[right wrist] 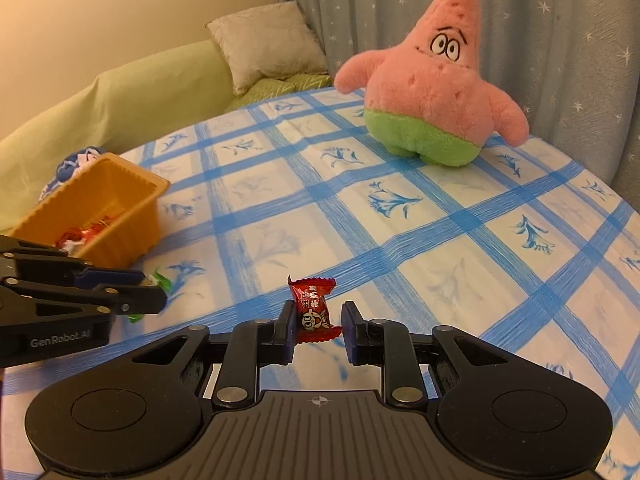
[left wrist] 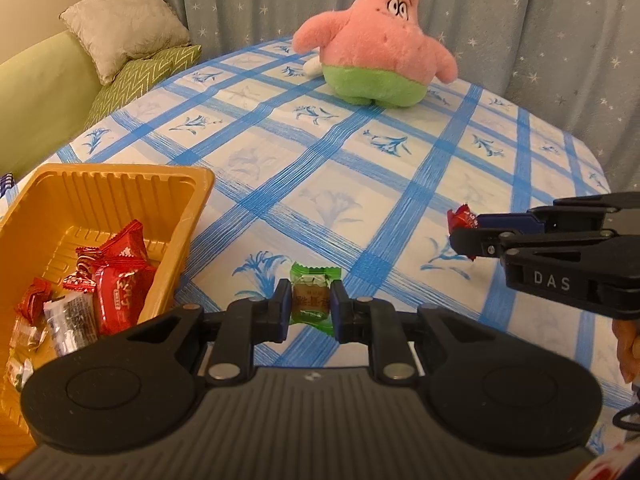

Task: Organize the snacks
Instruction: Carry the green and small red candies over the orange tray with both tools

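Warm indoor light, sharp, fisheye-curved edges

Ahead of me: pink star plush [left wrist: 374,36] upright on blue-checked cloth [left wrist: 360,168], starry curtain [left wrist: 520,20] behind, grey cushion [left wrist: 124,24] on green sofa [left wrist: 36,96].

Your wrist cameras both look forward and down over the table [left wrist: 360,168], close; both share the plush [left wrist: 372,40] at its far edge.
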Available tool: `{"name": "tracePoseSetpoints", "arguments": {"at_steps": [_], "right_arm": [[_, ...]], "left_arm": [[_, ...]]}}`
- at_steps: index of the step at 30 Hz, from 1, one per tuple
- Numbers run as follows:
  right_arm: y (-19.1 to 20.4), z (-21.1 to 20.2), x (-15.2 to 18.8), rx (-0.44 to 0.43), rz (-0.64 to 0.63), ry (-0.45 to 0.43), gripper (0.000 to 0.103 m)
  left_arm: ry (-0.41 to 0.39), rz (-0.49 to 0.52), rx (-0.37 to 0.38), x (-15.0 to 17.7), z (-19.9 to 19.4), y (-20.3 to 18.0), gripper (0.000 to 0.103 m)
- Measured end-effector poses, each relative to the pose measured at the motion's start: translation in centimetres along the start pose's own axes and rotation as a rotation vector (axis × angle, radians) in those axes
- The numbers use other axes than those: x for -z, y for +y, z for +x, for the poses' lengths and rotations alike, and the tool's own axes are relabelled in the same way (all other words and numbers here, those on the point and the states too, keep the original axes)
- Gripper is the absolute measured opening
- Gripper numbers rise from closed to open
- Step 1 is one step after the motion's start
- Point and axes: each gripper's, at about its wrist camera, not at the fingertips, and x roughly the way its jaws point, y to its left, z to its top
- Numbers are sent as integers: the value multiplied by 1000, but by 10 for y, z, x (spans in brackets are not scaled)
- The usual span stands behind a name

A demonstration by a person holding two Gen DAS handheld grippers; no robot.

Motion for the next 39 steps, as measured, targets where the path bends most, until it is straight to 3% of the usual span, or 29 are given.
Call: {"name": "tracePoseSetpoints", "arguments": {"at_steps": [20, 39], "right_arm": [[75, -85, 18, -105, 74, -43, 24], [198, -80, 10, -237, 25, -23, 24]], "left_arm": [[-84, -20, 51, 26, -101, 21, 18], [-76, -72, -29, 65, -159, 130, 18]]}}
